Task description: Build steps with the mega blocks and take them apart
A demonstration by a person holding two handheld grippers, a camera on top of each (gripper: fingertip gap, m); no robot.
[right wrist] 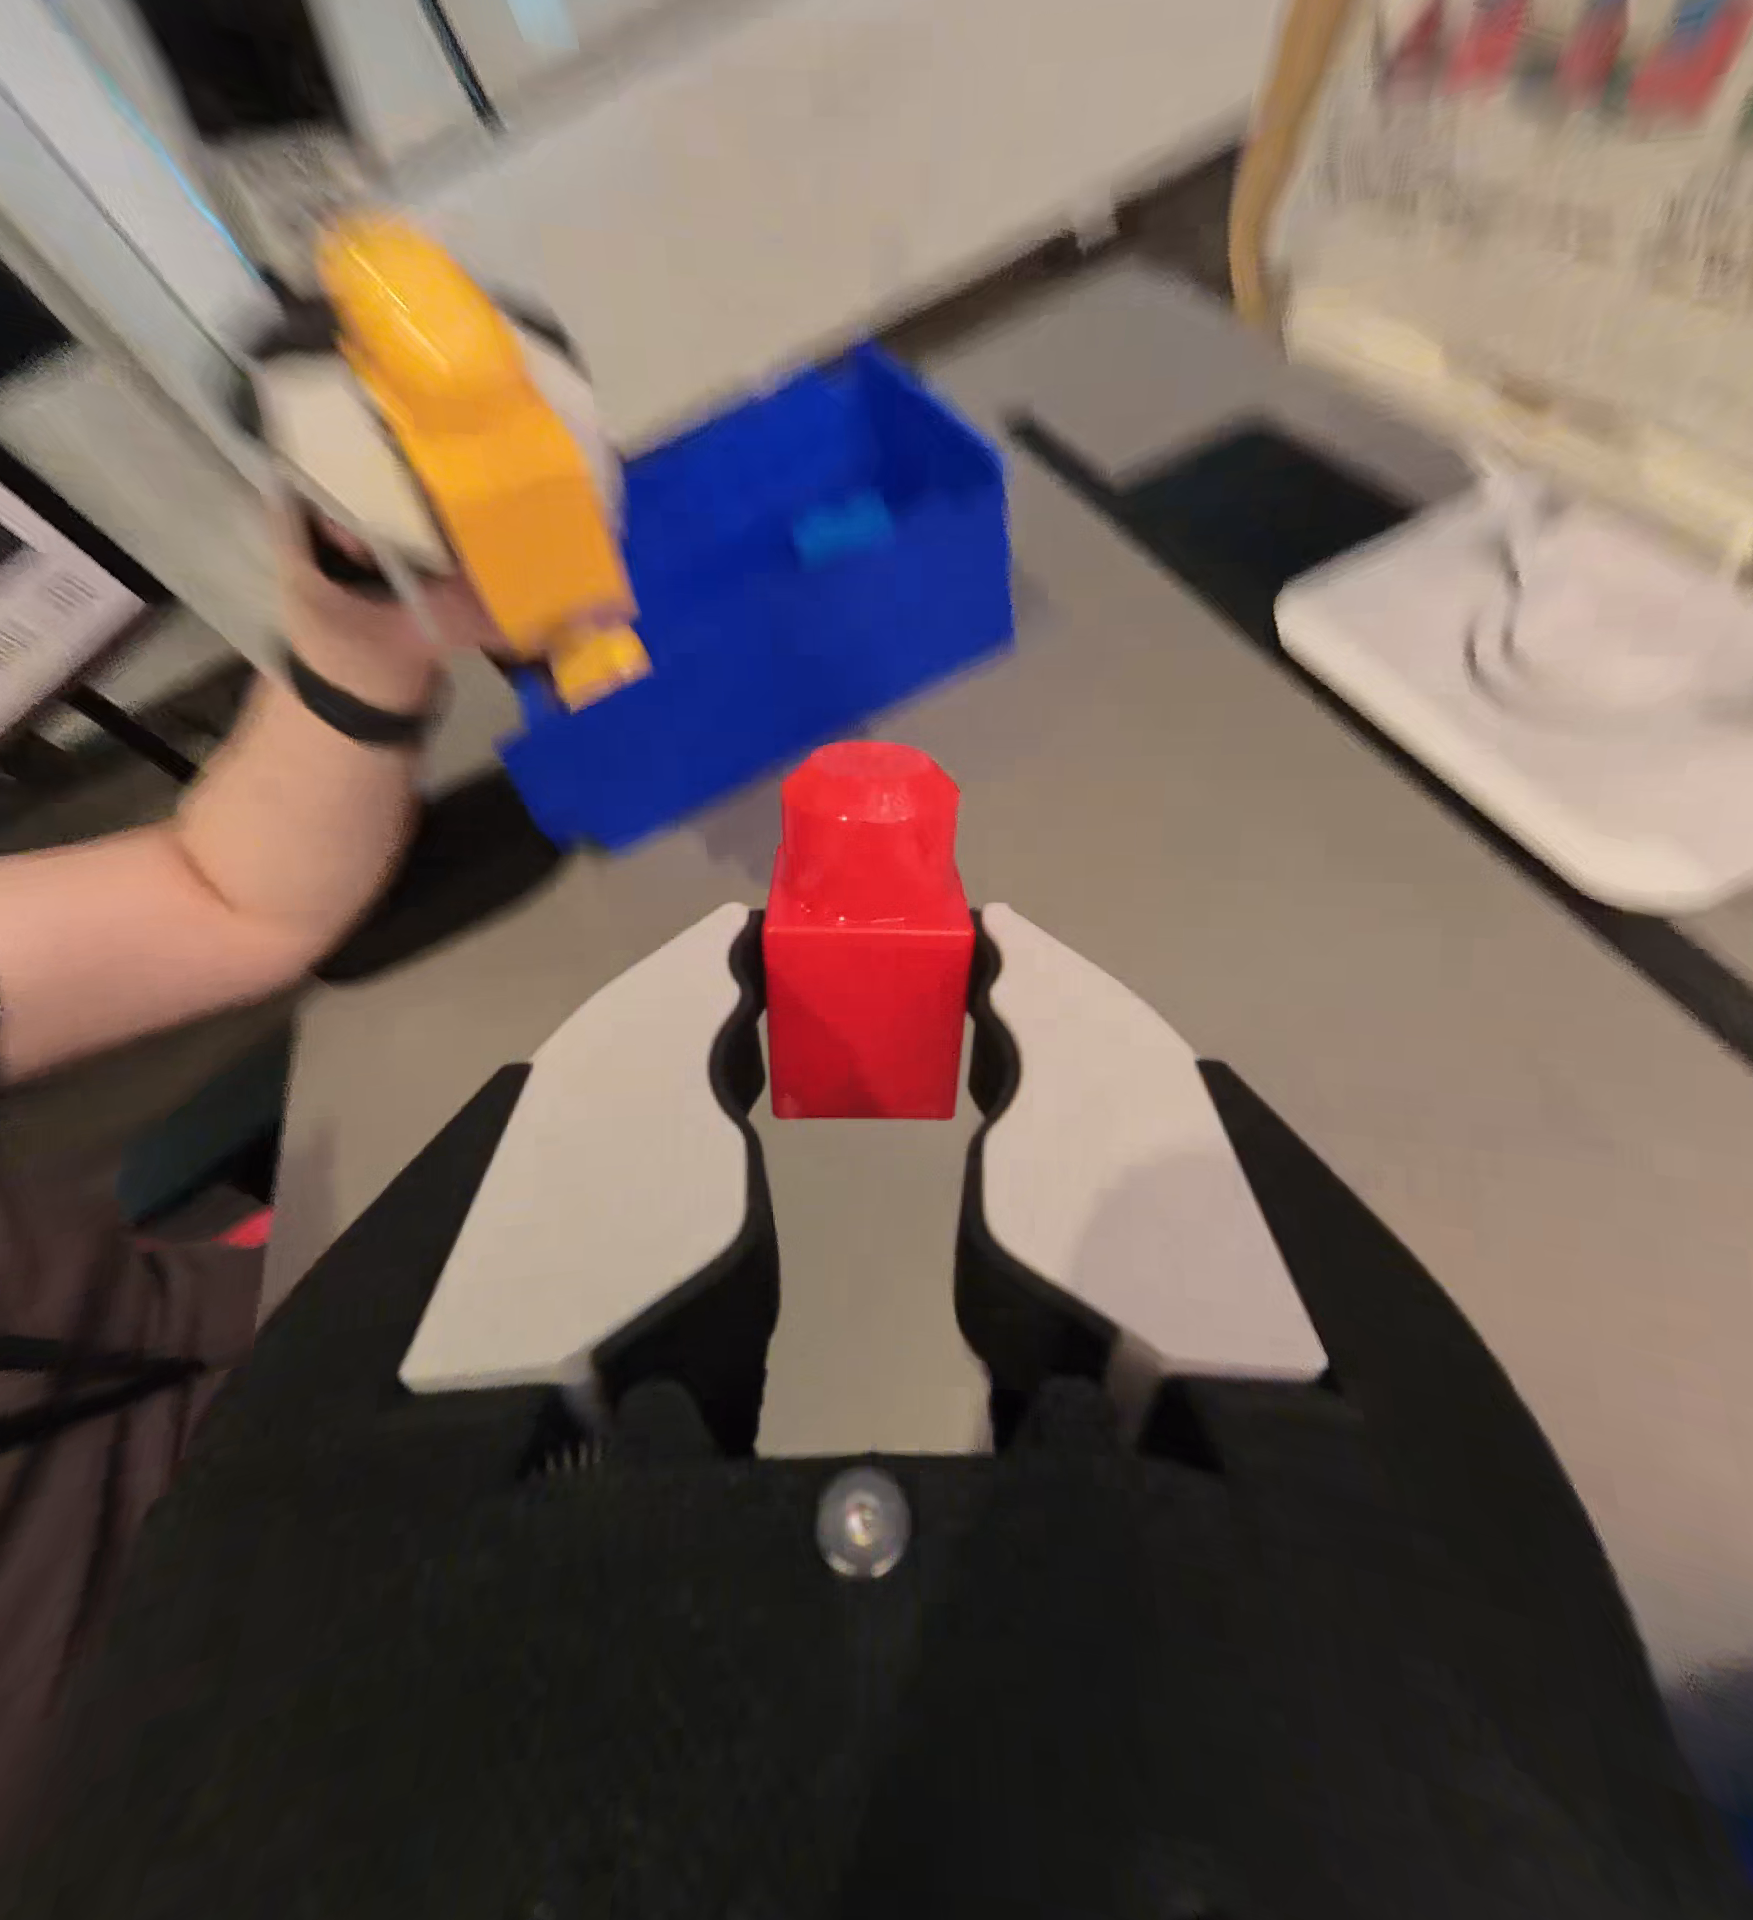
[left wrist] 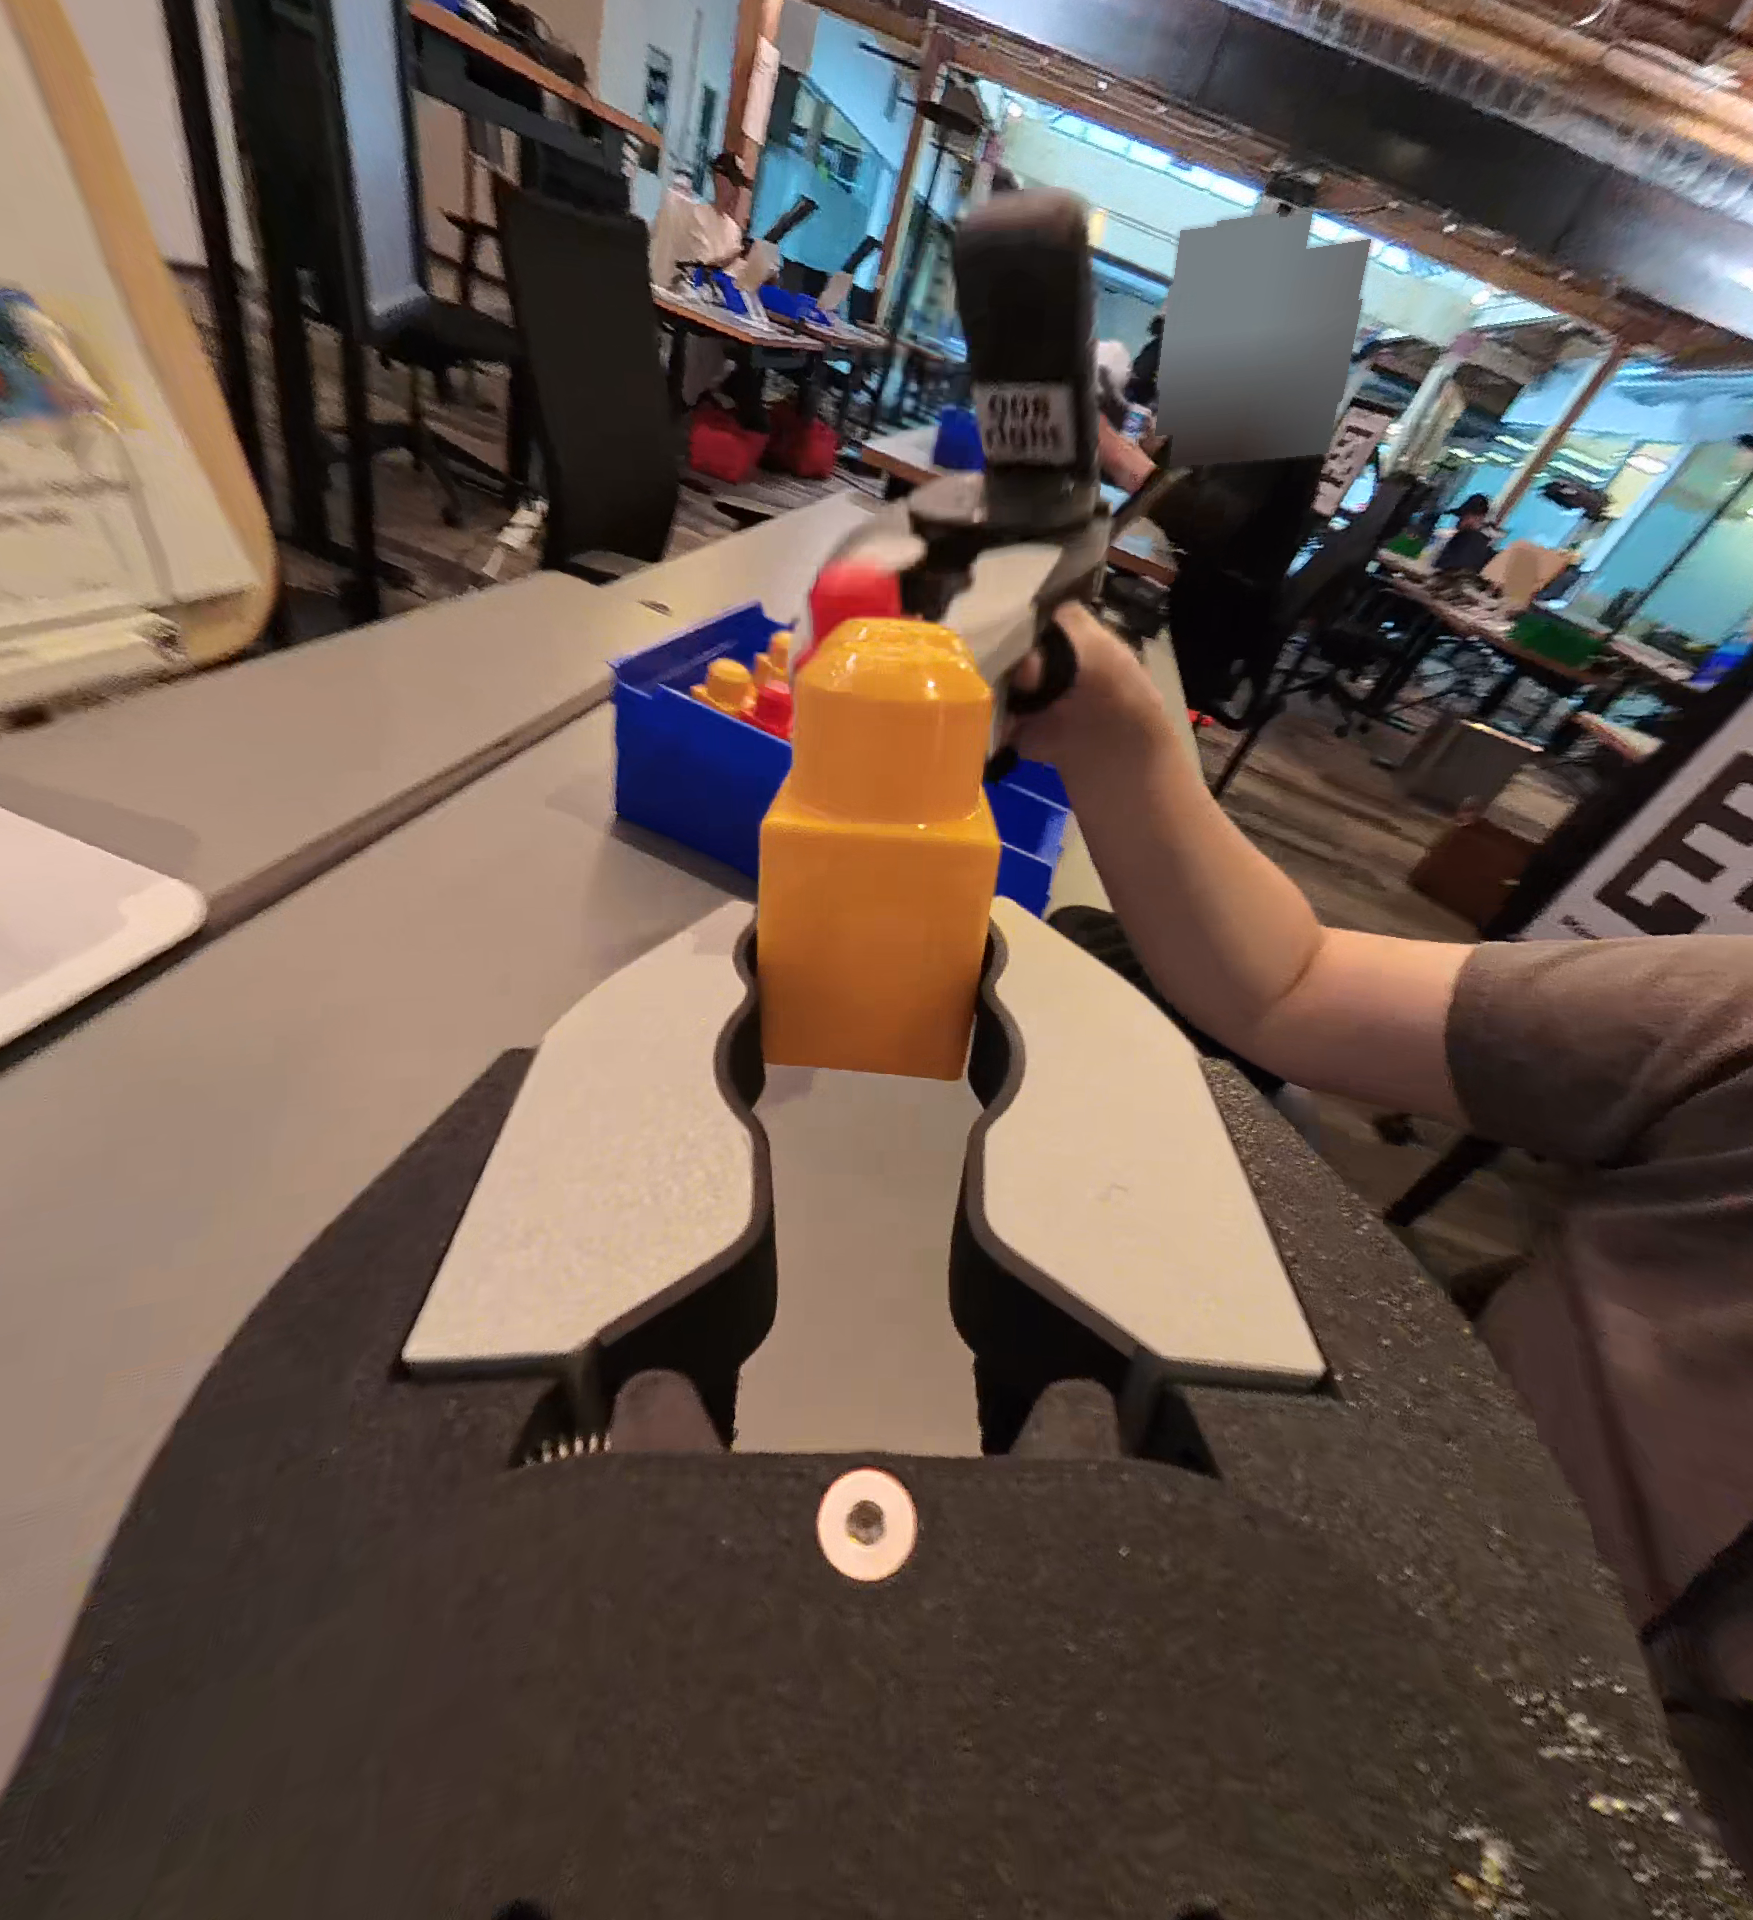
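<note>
While you hold both tools up over the grey table (left wrist: 352, 790), each one is clamped on a block. Your left gripper (left wrist: 872, 966) pinches the orange block (left wrist: 877, 883) by its lower body, stud end pointing away from the camera, with both grey fingers (left wrist: 633, 1143) pressed flat against its sides. Your right gripper (right wrist: 867, 997) grips the red block (right wrist: 864, 966) the same way, stud forward, its square body squeezed between the fingertips.

Seen from the left wrist view, your right gripper (left wrist: 851, 592) sits just behind the orange block, and the red block (left wrist: 846, 608) peeks out above it (blurred, so I cannot tell whether the two blocks touch). From the right wrist view the orange block (right wrist: 482, 457) hangs up and to the left in your left gripper (right wrist: 498, 488), apart from the red one and above the blue bin (right wrist: 830, 623).

That blue bin (left wrist: 685, 758) rests on the table beyond both grippers, and it contains several more orange and red blocks (left wrist: 747, 691). A white tray (right wrist: 1578, 748) lies on the table to the right of the bin in the right wrist view.
</note>
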